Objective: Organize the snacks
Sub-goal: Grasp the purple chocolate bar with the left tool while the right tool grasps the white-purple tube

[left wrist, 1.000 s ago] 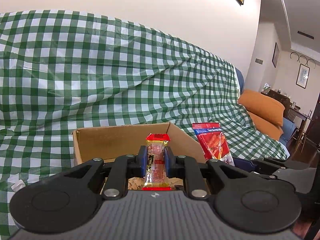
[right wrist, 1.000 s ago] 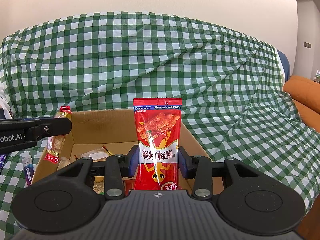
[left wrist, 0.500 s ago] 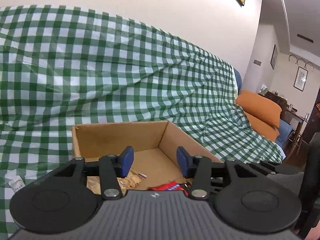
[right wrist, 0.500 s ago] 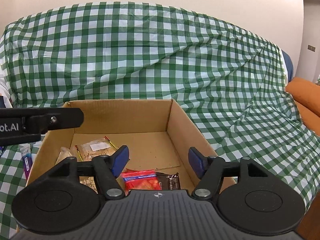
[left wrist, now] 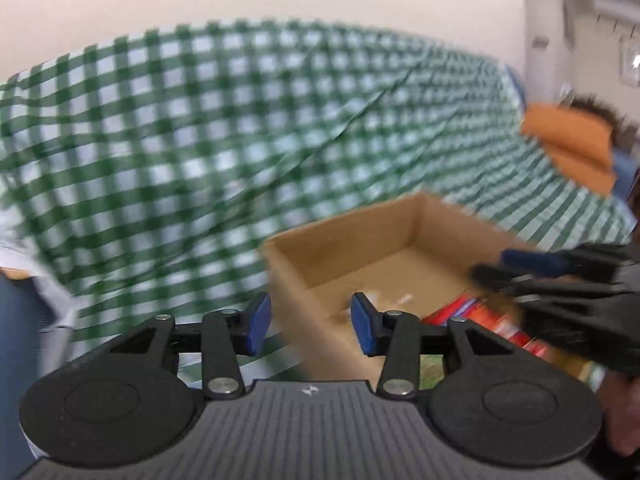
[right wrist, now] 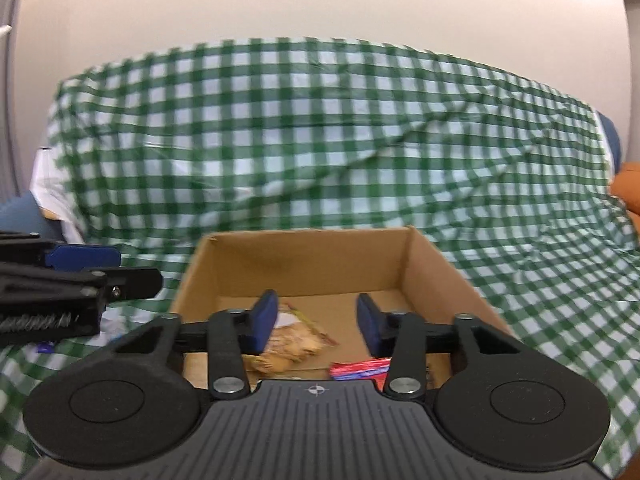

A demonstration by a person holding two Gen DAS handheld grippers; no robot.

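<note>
Your left gripper [left wrist: 306, 326] empty, jaws closing, left of the cardboard box [right wrist: 304, 256], your right gripper [right wrist: 316, 322] empty, closing above the box's snack packets [right wrist: 292, 342], red packet [right wrist: 360, 369] nearest you.

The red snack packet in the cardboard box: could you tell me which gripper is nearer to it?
Right. The right gripper hangs empty over the cardboard box, just above the red snack packet; the left gripper, also empty, sits off the box's left side.

Green-checked cloth [right wrist: 320, 140], brown box [right wrist: 304, 256]
</note>
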